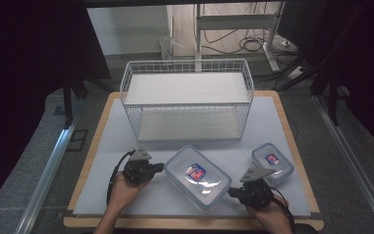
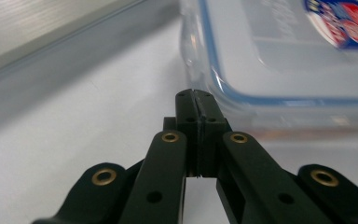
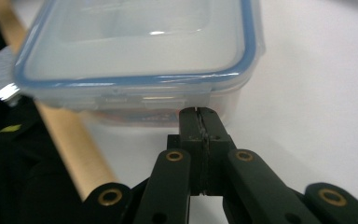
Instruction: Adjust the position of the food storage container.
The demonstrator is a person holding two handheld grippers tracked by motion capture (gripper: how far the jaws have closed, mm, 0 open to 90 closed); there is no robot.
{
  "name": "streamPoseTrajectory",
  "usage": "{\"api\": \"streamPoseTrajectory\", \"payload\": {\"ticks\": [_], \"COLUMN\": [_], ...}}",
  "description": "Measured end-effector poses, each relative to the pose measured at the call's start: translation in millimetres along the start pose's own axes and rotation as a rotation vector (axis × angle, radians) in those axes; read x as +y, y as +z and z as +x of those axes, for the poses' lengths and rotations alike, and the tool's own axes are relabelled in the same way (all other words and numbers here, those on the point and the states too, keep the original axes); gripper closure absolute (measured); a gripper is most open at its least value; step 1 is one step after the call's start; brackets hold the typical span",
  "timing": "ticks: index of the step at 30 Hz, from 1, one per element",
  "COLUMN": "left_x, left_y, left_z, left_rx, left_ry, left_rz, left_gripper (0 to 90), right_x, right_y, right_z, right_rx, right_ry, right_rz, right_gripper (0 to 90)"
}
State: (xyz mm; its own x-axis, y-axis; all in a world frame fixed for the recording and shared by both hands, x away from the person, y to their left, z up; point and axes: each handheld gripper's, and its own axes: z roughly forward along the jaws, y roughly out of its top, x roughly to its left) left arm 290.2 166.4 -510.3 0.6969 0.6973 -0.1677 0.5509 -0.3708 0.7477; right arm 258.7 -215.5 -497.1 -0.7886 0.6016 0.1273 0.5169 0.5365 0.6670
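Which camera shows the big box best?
The high view: the whole big box lies between both tools. The left gripper view shows one lid corner; the right gripper view shows one end with its latch.

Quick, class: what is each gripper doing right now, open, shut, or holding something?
Left gripper: shut, holding nothing, tips at the big box's side.
Right gripper: shut, holding nothing, tips at the big box's end.

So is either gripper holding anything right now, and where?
Nothing is held. The left gripper and right gripper are both shut empty, their tips at opposite ends of the big container.
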Motion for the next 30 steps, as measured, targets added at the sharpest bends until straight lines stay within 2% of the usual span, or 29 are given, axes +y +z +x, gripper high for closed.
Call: {"api": "streamPoseTrajectory", "payload": {"ticks": [1, 3, 4, 5, 6, 7, 8, 9, 10, 11, 12, 15, 17, 18, 20, 23, 24, 30], "left_x": [-1.6, -3.2, -1.0, -1.0, 4.9, 4.9, 8.2, 11.2, 14.0, 14.0, 13.7, 12.8, 11.4, 10.3, 6.0, 1.6, -0.7, -13.4], "left_y": [-1.6, -4.8, -5.4, -5.4, -2.7, -2.7, 0.2, 4.5, 14.8, 14.8, 23.1, 26.0, 24.9, 24.3, 19.0, 14.2, 11.4, -5.6], "left_z": [-1.3, -1.9, -0.8, -0.8, 4.9, 4.9, 8.3, 12.1, 18.6, 18.6, 18.1, 15.0, 13.3, 11.2, 3.0, -2.4, -4.6, -10.9], "left_rx": [-0.011, -0.047, -0.032, -0.032, 0.005, 0.005, 0.045, 0.066, 0.041, 0.041, 0.013, 0.028, 0.014, 0.009, 0.009, 0.007, 0.009, 0.040], "left_ry": [-0.010, 0.001, 0.021, 0.021, 0.006, 0.006, 0.011, 0.005, -0.030, -0.030, -0.033, -0.010, -0.013, -0.007, 0.000, -0.004, -0.008, -0.038], "left_rz": [-0.003, -0.001, 0.005, 0.005, -0.006, -0.006, -0.003, -0.003, -0.024, -0.024, -0.017, 0.012, 0.020, 0.027, 0.041, 0.047, 0.052, 0.057], "left_gripper": [89.9, 89.8, 89.7, 89.7, 89.7, 89.7, 89.6, 89.6, 89.5, 89.4, 89.3, 89.7, 89.7, 89.8, 89.8, 89.8, 89.8, 89.7], "right_x": [1.4, 6.3, 8.3, 10.3, 12.4, 12.4, 15.8, 15.8, 16.0, 16.0, 14.7, 14.3, 15.8, 17.4, 18.9, 21.0, 24.1, 38.6], "right_y": [0.7, 3.4, 4.9, 6.7, 8.4, 8.4, 10.7, 10.7, 10.1, 10.1, 8.0, 5.9, 6.2, 7.2, 8.8, 13.6, 20.6, 30.5], "right_z": [-2.3, -11.6, -15.5, -20.0, -23.6, -23.6, -28.7, -28.7, -29.4, -29.4, -26.8, -23.9, -24.2, -27.8, -31.5, -35.5, -38.2, -37.8], "right_rx": [-0.019, -0.055, -0.060, -0.058, -0.062, -0.062, -0.070, -0.070, -0.068, -0.068, -0.057, -0.055, -0.071, -0.077, -0.086, -0.089, -0.083, -0.085], "right_ry": [0.001, 0.012, 0.025, 0.036, 0.046, 0.046, 0.059, 0.059, 0.073, 0.073, 0.077, 0.077, 0.069, 0.081, 0.087, 0.087, 0.088, 0.070], "right_rz": [-0.001, -0.003, -0.007, -0.012, -0.017, -0.017, -0.023, -0.023, -0.026, -0.026, -0.026, -0.028, -0.026, -0.030, -0.023, -0.007, 0.009, 0.002], "right_gripper": [90.0, 90.0, 90.0, 90.0, 90.0, 90.0, 90.0, 90.0, 89.9, 89.9, 89.3, 89.2, 89.3, 89.8, 89.9, 90.0, 90.0, 90.0]}}
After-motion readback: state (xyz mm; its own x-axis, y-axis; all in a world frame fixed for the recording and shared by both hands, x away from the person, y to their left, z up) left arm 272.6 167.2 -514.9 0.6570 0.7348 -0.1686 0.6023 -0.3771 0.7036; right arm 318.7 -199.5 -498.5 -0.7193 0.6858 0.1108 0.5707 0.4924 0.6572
